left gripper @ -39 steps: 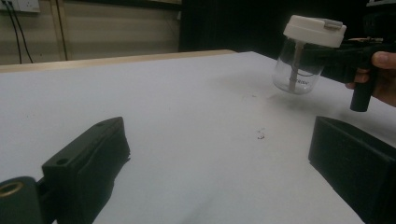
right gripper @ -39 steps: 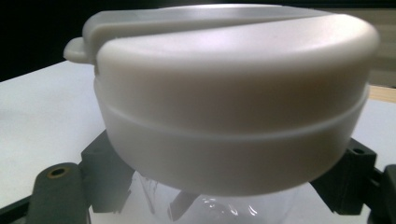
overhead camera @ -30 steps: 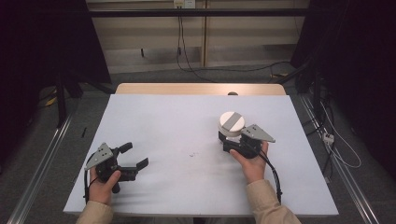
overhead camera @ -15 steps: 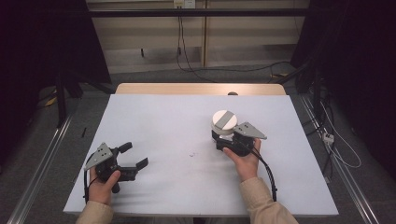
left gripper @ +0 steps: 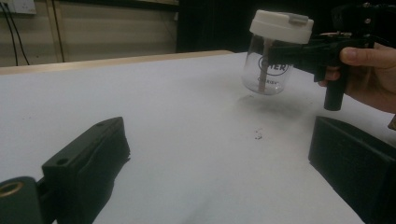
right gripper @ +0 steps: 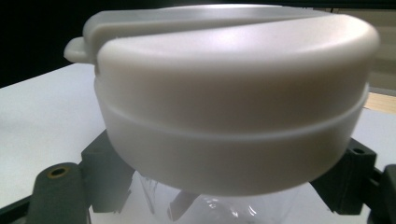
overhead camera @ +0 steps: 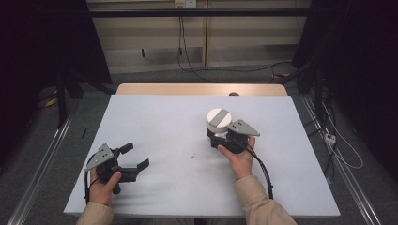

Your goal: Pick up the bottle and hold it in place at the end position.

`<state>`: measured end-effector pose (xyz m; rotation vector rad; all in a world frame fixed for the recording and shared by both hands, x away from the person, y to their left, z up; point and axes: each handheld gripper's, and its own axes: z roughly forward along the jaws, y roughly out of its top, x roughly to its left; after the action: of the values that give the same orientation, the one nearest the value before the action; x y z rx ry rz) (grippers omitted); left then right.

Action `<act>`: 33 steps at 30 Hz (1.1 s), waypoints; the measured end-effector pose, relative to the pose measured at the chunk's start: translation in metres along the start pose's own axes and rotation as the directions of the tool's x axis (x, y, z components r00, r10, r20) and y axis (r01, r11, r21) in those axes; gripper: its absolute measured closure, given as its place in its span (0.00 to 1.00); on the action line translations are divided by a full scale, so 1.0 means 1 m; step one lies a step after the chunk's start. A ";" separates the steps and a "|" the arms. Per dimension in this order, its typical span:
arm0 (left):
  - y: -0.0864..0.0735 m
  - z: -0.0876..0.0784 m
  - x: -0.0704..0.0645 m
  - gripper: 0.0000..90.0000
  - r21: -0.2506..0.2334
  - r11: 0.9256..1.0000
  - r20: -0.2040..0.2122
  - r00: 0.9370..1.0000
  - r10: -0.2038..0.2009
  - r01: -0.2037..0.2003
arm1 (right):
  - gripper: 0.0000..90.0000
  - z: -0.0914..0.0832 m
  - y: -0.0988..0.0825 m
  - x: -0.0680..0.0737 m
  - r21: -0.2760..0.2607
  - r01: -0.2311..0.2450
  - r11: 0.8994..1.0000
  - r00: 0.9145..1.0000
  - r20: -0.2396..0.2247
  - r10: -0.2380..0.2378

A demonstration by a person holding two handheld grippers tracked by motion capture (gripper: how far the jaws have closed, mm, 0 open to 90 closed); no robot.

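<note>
A clear jar (overhead camera: pixel 219 119) with a white lid and a grey tab hangs a little above the white table (overhead camera: pixel 159 122), right of centre. My right gripper (overhead camera: pixel 217 133) is shut on its glass body just under the lid. In the right gripper view the lid (right gripper: pixel 233 93) looms close, with black fingers (right gripper: pixel 107 175) on both sides of the glass. The left gripper view shows the jar (left gripper: pixel 272 60) held off the surface, a thin stick inside it. My left gripper (overhead camera: pixel 136 156) rests at the table's near left, jaws open and wide apart with nothing between them (left gripper: pixel 219 158).
A small dark speck (overhead camera: pixel 192 154) lies on the sheet between the two grippers. A wooden strip (overhead camera: pixel 187 89) edges the table's far side, with a small dark thing (overhead camera: pixel 233 94) on it. Metal rails and cables (overhead camera: pixel 338 145) run along the floor beside the table.
My right gripper has carried the jar a short way to the left across the table. The left gripper has stayed in place.
</note>
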<state>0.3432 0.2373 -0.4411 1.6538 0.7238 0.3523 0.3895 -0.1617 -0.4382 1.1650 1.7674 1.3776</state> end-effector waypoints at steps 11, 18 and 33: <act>0.000 0.000 0.000 0.05 0.001 1.000 -0.001 1.000 -0.003 0.003 | 0.21 0.010 -0.001 0.005 0.004 0.000 1.000 1.000 -0.014 0.000; 0.000 0.000 0.000 0.05 0.002 1.000 -0.003 1.000 -0.003 0.003 | 0.21 0.015 0.000 0.008 0.001 -0.001 1.000 1.000 -0.023 0.001; -0.001 0.001 0.000 0.05 0.008 1.000 -0.002 1.000 0.001 -0.001 | 0.21 0.023 -0.004 0.011 0.002 -0.002 1.000 1.000 -0.027 0.002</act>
<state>0.3432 0.2365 -0.4421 1.6618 0.7266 0.3525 0.4038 -0.1422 -0.4478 1.1543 1.7880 1.3989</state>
